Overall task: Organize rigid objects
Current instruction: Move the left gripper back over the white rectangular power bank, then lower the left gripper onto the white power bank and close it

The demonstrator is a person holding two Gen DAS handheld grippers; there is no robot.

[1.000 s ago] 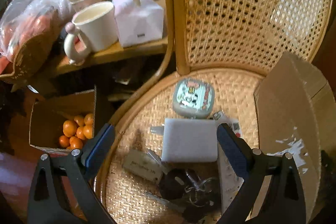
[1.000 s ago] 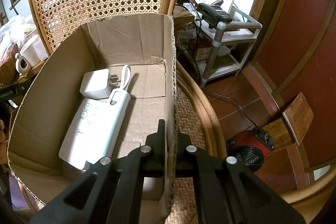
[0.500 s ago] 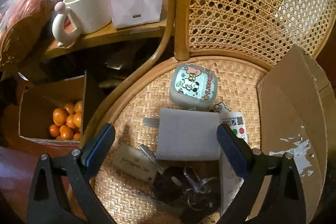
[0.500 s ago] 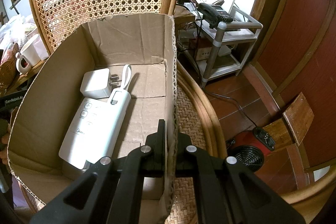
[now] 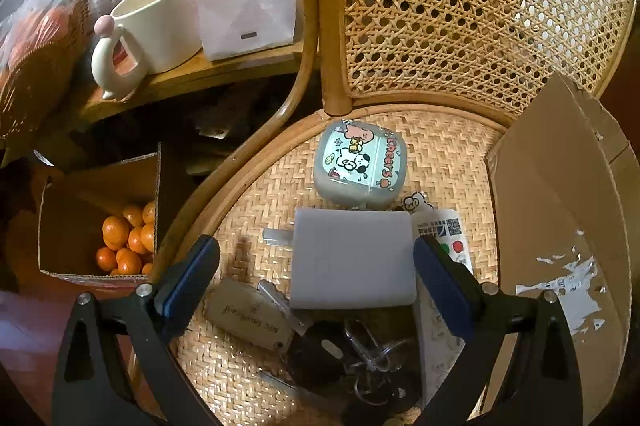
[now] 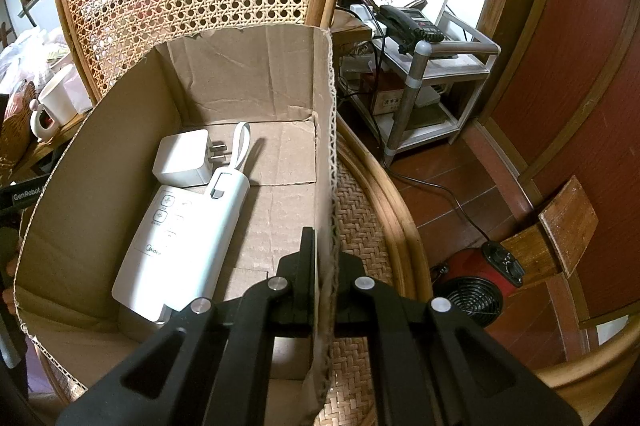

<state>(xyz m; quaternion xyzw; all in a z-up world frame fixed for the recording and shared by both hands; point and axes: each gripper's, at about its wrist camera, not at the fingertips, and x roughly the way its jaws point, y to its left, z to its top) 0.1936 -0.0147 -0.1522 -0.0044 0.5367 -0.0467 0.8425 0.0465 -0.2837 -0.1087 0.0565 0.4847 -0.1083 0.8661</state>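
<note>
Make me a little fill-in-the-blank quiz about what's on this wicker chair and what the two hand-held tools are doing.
1. The right tool is clamped on the wall of the ____ box.
2. The left tool is ____, straddling the white charger.
3. The case with cartoon animals reads "____".
4. The small box beside the chair holds ____.

Missing words: cardboard; open; Cheers; oranges

My chair seat [image 5: 256, 194]: woven rattan, rough, matt; frame glossy bent cane. Cardboard box [image 6: 248, 74]: raw corrugated, matt, torn edge. White charger [image 5: 352, 258]: smooth matt plastic. Cartoon case [image 5: 362, 162]: glossy plastic. Key rings [image 5: 368, 350]: shiny metal. My gripper pads [image 5: 188, 278]: blue, matt, rubbery. Mug [image 5: 160, 22]: glazed ceramic.
</note>
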